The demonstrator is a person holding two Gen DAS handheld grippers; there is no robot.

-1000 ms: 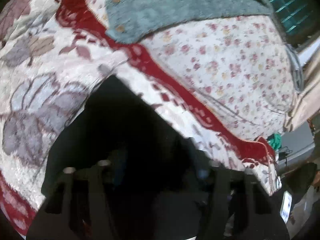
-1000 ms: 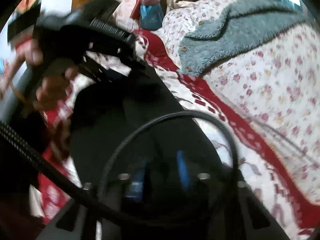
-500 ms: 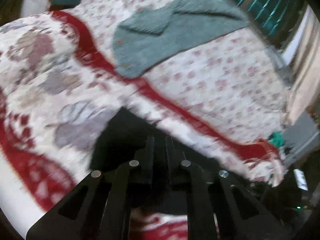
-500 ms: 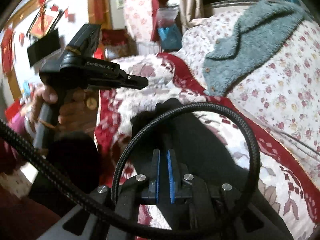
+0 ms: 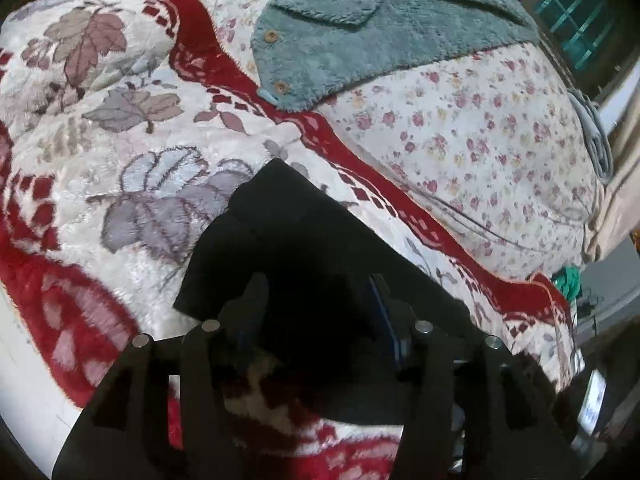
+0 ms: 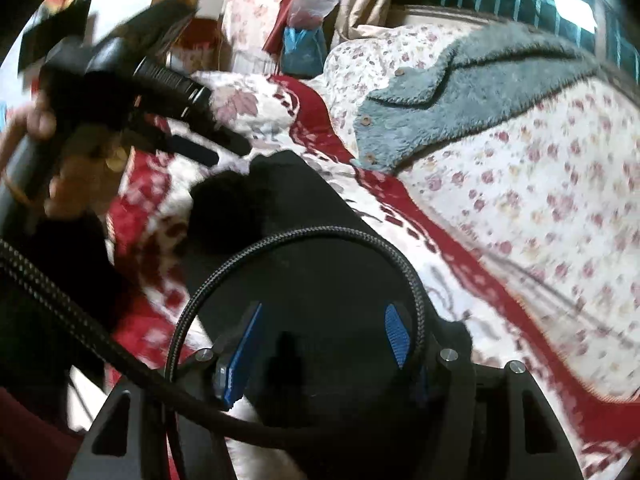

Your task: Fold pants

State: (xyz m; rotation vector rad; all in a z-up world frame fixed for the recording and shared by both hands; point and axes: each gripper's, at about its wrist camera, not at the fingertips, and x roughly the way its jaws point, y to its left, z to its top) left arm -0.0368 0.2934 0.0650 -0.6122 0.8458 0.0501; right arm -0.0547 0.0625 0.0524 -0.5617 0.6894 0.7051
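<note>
Teal fleece jacket (image 5: 384, 36), upper ctr, on floral quilt (image 5: 480, 136); red/white leaf blanket (image 5: 100, 120) left; blue bag (image 6: 302, 46) top.

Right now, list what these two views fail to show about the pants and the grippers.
- Left wrist view: the near end of the black pants is hidden behind the left gripper, whose jaws are opening.
- Right wrist view: the pants' near part lies behind the right gripper, also opening, and a looped cable.
- Both views: the fabric is too dark to show its folds.
- Right wrist view: the left gripper there is motion-blurred.
</note>
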